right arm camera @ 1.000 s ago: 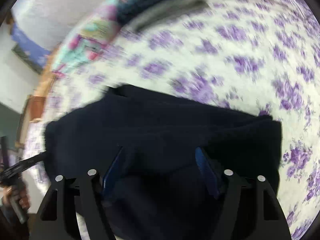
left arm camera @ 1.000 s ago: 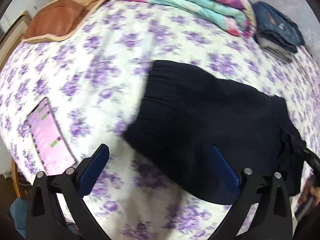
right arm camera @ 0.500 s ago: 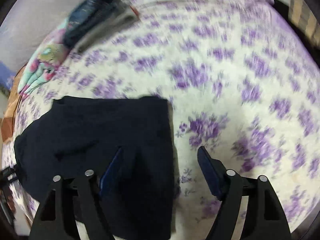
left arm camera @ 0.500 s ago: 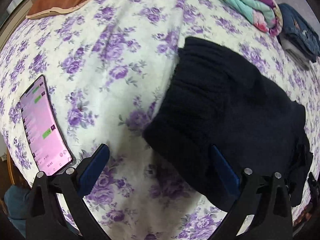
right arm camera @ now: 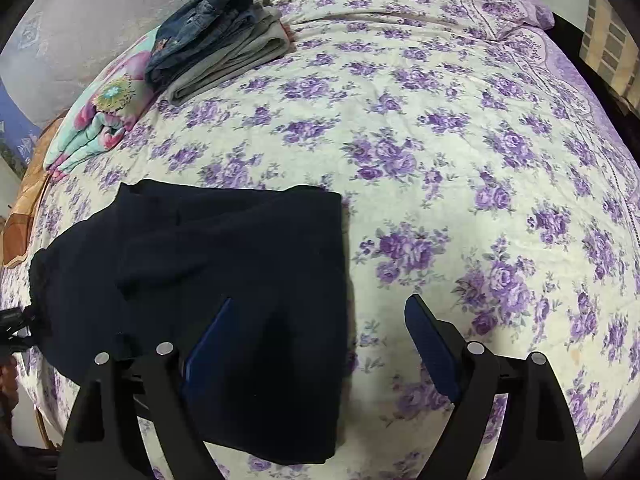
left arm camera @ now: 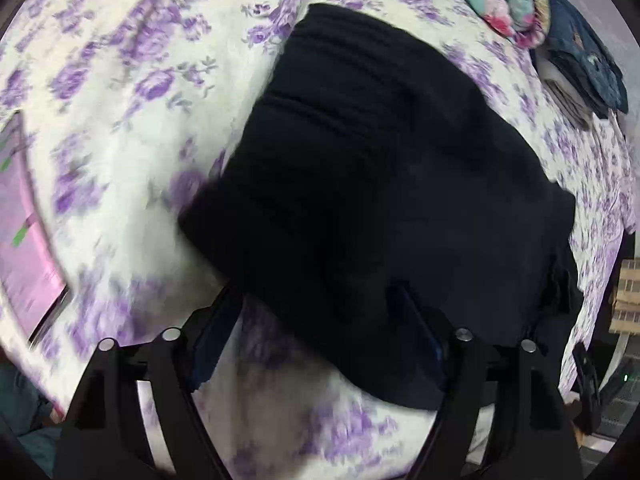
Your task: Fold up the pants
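Pants (left arm camera: 380,184), black and already folded to a block, lie flat on the flowered bedspread (right arm camera: 460,152), long axis running between the two claws. The left claw (left arm camera: 316,332) straddles one end's edge, jaws just narrowing but not yet pinching cloth; the right claw (right arm camera: 316,340) hangs wide apart over the other end's edge. A phone (left arm camera: 24,232), quilt (right arm camera: 104,120) and jeans stack (right arm camera: 208,36) lie well clear.

free: bedspread (right arm camera: 460,152) right of pants (right arm camera: 224,264) | blocked: jeans stack (right arm camera: 216,40), phone (left arm camera: 24,240)
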`<action>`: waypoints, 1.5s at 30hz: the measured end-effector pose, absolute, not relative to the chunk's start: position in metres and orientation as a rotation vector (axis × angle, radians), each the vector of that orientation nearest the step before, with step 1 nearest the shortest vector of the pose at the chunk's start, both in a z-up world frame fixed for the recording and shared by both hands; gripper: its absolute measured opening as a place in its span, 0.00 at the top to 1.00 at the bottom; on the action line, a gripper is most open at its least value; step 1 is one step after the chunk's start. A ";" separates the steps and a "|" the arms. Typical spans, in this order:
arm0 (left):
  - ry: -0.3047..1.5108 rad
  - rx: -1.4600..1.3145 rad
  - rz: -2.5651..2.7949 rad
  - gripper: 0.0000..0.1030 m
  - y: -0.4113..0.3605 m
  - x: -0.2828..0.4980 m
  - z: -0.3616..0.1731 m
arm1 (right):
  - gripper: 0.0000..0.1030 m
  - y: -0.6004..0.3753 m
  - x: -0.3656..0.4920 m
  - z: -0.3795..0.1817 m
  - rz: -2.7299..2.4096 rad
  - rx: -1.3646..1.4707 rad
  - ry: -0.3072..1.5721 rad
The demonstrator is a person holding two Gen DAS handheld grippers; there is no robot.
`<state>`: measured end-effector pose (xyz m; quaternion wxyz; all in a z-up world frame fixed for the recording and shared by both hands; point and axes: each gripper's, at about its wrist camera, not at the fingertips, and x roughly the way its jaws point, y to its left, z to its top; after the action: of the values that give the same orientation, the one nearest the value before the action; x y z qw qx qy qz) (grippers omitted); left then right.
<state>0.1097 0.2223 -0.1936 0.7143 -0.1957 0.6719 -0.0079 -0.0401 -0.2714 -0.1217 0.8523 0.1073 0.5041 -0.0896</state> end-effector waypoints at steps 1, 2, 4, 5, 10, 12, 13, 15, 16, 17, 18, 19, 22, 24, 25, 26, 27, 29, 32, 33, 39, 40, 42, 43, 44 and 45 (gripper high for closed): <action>1.461 -0.490 -0.023 0.09 0.230 0.111 -0.195 | 0.16 -0.271 -0.040 -0.121 -0.184 0.222 1.060; 1.436 -0.559 -0.009 0.09 0.238 0.115 -0.195 | 0.16 -0.269 -0.040 -0.120 -0.181 0.215 1.057; 1.399 -0.643 0.060 0.23 0.250 0.119 -0.194 | 0.16 -0.269 -0.041 -0.118 -0.177 0.216 1.051; 1.404 -0.617 0.091 0.46 0.249 0.119 -0.190 | 0.16 -0.269 -0.041 -0.118 -0.176 0.219 1.048; 1.247 -0.349 -0.029 0.66 0.213 0.096 -0.109 | 0.16 -0.279 -0.043 -0.121 -0.180 0.258 1.034; 1.172 -0.309 -0.134 0.67 0.185 0.082 -0.067 | 0.16 -0.283 -0.043 -0.122 -0.179 0.283 1.026; 1.142 -0.269 -0.190 0.67 0.165 0.078 -0.050 | 0.16 -0.284 -0.043 -0.122 -0.176 0.294 1.023; 1.088 -0.139 -0.343 0.67 0.111 0.066 -0.019 | 0.16 -0.286 -0.042 -0.122 -0.166 0.319 1.017; 1.083 -0.093 -0.409 0.65 0.088 0.063 -0.013 | 0.16 -0.286 -0.041 -0.122 -0.158 0.327 1.016; 1.085 -0.052 -0.506 0.57 0.056 0.060 -0.011 | 0.16 -0.285 -0.039 -0.122 -0.146 0.334 1.017; 1.096 -0.041 -0.572 0.48 0.036 0.062 -0.015 | 0.16 -0.284 -0.038 -0.122 -0.135 0.338 1.018; 1.117 -0.041 -0.651 0.26 0.013 0.062 -0.023 | 0.16 -0.283 -0.038 -0.122 -0.125 0.345 1.022; 1.184 -0.006 -0.713 0.21 -0.029 0.063 -0.045 | 0.16 -0.282 -0.039 -0.118 -0.092 0.369 1.024; 1.209 -0.021 -0.711 0.21 -0.031 0.065 -0.051 | 0.16 -0.280 -0.040 -0.115 -0.063 0.380 1.021; 1.213 -0.032 -0.694 0.21 -0.025 0.068 -0.053 | 0.15 -0.279 -0.040 -0.115 -0.047 0.392 1.025; 1.218 -0.046 -0.676 0.21 -0.021 0.074 -0.053 | 0.15 -0.278 -0.039 -0.115 -0.030 0.408 1.027; 1.221 -0.072 -0.647 0.20 -0.010 0.081 -0.056 | 0.13 -0.277 -0.038 -0.116 -0.007 0.438 1.031; 1.212 -0.101 -0.566 0.17 0.016 0.080 -0.062 | 0.10 -0.272 -0.035 -0.119 0.047 0.511 1.046; 1.182 -0.045 -0.341 0.17 0.040 0.091 -0.084 | 0.06 -0.260 -0.024 -0.125 0.130 0.619 1.054; 1.202 -0.031 -0.288 0.17 0.047 0.093 -0.098 | 0.04 -0.254 -0.018 -0.128 0.153 0.636 1.064; 1.304 -0.077 -0.206 0.16 0.055 0.081 -0.154 | 0.06 -0.188 0.022 -0.167 0.257 0.525 1.244; 1.311 -0.123 -0.208 0.16 0.059 0.080 -0.156 | 0.09 -0.172 0.025 -0.172 0.236 0.446 1.276; 1.332 -0.159 -0.210 0.16 0.062 0.079 -0.157 | 0.31 -0.153 0.026 -0.168 0.214 0.313 1.259; 1.335 -0.151 -0.216 0.16 0.062 0.079 -0.156 | 0.39 -0.152 0.026 -0.162 0.238 0.318 1.252; 1.342 -0.139 -0.237 0.16 0.062 0.080 -0.153 | 0.59 -0.154 0.026 -0.154 0.268 0.350 1.240; 1.346 -0.133 -0.257 0.16 0.062 0.080 -0.152 | 0.73 -0.156 0.024 -0.140 0.305 0.378 1.215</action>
<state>0.0797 0.0621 -0.1518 0.7724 -0.0613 0.6210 -0.1185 0.0240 -0.1561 -0.1399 0.7935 0.1758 0.5651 0.1419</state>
